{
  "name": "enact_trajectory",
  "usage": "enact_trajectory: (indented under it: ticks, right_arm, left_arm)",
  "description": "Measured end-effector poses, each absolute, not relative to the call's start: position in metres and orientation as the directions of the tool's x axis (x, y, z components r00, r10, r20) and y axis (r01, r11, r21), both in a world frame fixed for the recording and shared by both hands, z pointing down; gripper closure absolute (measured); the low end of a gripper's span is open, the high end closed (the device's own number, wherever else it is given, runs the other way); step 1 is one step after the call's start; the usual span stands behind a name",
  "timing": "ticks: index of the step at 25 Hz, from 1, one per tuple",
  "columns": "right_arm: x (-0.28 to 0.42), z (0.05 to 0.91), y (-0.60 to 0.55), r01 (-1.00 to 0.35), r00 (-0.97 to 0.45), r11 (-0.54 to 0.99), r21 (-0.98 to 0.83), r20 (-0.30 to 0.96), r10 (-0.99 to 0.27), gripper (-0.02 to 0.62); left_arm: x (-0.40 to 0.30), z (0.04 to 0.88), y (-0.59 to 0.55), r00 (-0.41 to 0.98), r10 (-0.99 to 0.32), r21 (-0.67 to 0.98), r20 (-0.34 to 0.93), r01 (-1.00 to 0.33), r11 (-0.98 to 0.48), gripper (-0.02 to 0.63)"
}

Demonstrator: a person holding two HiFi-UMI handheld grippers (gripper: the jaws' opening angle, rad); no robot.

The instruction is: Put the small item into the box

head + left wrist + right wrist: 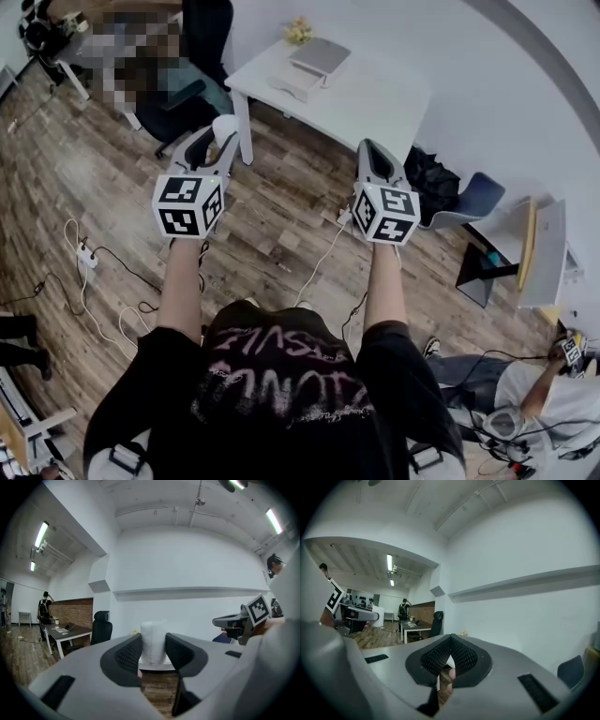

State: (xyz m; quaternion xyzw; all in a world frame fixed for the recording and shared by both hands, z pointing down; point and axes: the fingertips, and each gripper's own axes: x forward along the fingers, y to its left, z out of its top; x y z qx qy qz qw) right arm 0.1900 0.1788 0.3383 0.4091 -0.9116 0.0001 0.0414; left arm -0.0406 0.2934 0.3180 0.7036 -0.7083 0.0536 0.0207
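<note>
Small item [153, 641], a white upright cylinder, sits pinched between the pads of the left tongs [153, 652], lower centre of the left gripper view. In the head view it shows at the tong tips, left of centre, above the wooden floor [281, 220]. The right tongs [450, 656] are pressed together on nothing. The box [317, 60] lies on the white worktop [375, 98] at upper centre, well apart from the item.

Likely hazards:
- The pads meet a rounded wall, so the cylinder may pivot or slip during the carry and drop to the floor.
- Too firm a pinch may dent it, if it is soft.
- Whether the box top stands open cannot be told, so an early release may leave the item on the lid or the worktop.
</note>
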Motion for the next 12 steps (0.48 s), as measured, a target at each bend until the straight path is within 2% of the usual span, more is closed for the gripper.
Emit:
enact_trajectory:
  ticks: [12]
  right_arm:
    - [0.164,0.347,0.206,-0.775,-0.623,0.629,0.059,0.091,-0.777,0.586]
  left_arm:
    - [-0.07,0.326,0.308,0.04,-0.993,-0.037,0.111,-0.998,-0.044,0.445]
